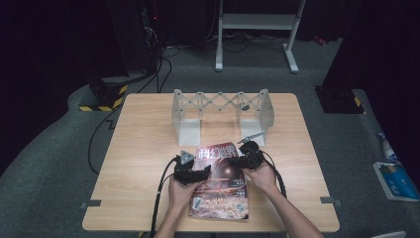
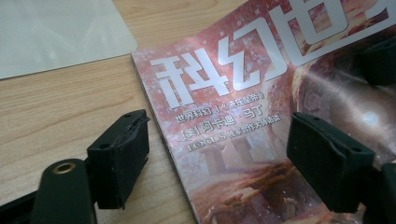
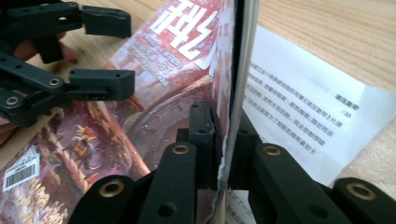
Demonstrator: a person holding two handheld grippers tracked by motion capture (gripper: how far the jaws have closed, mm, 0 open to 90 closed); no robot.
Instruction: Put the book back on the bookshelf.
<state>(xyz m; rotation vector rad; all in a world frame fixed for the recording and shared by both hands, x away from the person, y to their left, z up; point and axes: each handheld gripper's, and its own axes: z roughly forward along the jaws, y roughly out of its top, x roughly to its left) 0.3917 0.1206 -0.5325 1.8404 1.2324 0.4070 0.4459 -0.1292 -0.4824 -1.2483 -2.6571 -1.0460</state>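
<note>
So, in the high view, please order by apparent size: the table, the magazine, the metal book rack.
1. Table, clearly largest.
2. Metal book rack.
3. Magazine; close to the rack, unsure.

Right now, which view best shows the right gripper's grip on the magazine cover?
Right gripper view: the right gripper has its jaws shut on the lifted edge of the magazine cover, with an inside page exposed beside it. The high view shows that gripper small, at the magazine's right edge. The left gripper view shows the cover's title, not the pinch.

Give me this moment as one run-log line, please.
right gripper: shut on magazine cover edge, lifting it | left gripper: open over magazine's spine side | bookend rack: behind
</note>
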